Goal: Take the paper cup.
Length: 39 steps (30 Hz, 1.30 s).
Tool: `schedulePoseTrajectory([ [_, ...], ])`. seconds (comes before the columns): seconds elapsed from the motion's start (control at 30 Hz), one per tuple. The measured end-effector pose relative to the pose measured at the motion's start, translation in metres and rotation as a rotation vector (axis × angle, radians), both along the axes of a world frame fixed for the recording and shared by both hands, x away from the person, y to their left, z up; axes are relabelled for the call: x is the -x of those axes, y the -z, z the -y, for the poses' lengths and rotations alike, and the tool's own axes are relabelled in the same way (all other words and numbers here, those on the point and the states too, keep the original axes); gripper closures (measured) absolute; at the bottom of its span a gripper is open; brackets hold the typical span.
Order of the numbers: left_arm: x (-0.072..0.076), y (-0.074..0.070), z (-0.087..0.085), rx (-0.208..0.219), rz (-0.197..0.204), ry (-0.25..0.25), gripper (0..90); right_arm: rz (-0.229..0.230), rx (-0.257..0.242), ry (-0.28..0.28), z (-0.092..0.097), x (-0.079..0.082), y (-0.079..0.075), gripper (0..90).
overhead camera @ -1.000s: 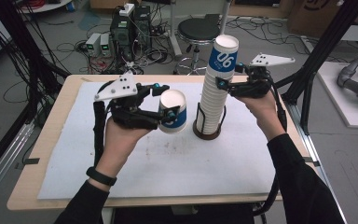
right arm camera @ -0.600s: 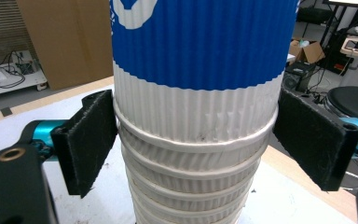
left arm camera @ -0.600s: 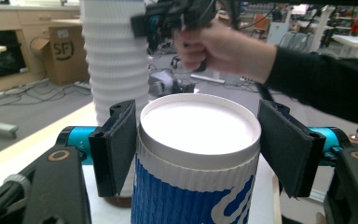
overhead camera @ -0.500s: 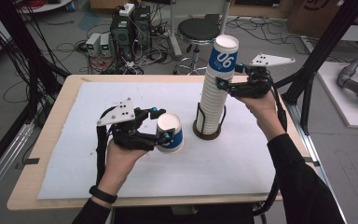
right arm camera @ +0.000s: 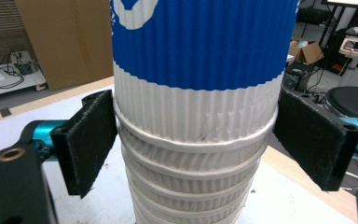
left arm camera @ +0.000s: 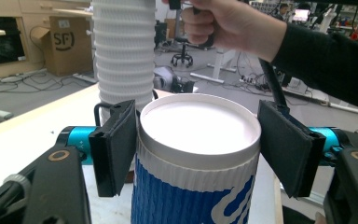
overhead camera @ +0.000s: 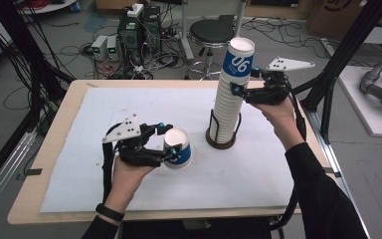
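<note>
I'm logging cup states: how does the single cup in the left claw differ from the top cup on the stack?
The single cup sits low over the white mat, alone; the top cup is nested high on the stack. The left claw brackets the single cup near its rim; the right claw brackets the stack just below the top cup's base. Both are blue-and-white ribbed paper cups, standing upright.

Cup stack (right arm camera: pixel 196 116) cut off top and bottom, single cup (left arm camera: pixel 196 158) base cropped, stack holder (overhead camera: pixel 221 141) base half-hidden
</note>
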<state>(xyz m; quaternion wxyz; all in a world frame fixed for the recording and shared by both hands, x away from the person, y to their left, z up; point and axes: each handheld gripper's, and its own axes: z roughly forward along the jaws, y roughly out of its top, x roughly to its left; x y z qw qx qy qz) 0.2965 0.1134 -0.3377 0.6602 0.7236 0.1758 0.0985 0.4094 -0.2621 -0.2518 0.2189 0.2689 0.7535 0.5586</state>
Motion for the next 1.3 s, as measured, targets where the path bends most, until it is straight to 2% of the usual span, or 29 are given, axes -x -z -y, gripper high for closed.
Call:
schedulePoseTrajectory([
  [0.37,-0.003,0.012,0.002,-0.011,-0.028,0.022,30.5,-0.008,-0.020,-0.013,0.005,0.004,-0.002,13.9],
  [0.7,-0.004,0.019,0.002,-0.017,-0.045,0.028,30.5,-0.001,-0.014,-0.013,0.019,0.022,-0.004,14.1],
  [0.8,-0.005,0.020,0.001,0.003,-0.053,0.035,30.5,0.010,-0.018,-0.014,0.026,0.030,0.003,14.1],
  [0.87,-0.005,0.020,-0.001,0.007,-0.051,0.031,30.5,-0.001,-0.019,-0.015,0.030,0.034,0.008,14.1],
  [0.93,-0.006,0.020,-0.002,0.013,-0.053,0.036,30.4,0.017,-0.030,-0.011,0.033,0.041,0.014,14.1],
  [1.0,-0.006,0.022,-0.002,0.012,-0.051,0.034,30.4,0.003,-0.028,-0.012,0.035,0.045,0.020,14.1],
  [1.07,-0.006,0.024,-0.003,0.014,-0.055,0.038,30.5,0.020,-0.039,-0.015,0.037,0.051,0.027,14.1],
  [1.3,-0.008,0.030,-0.003,0.007,-0.064,0.040,30.5,0.016,-0.061,-0.015,0.041,0.069,0.049,14.1],
])
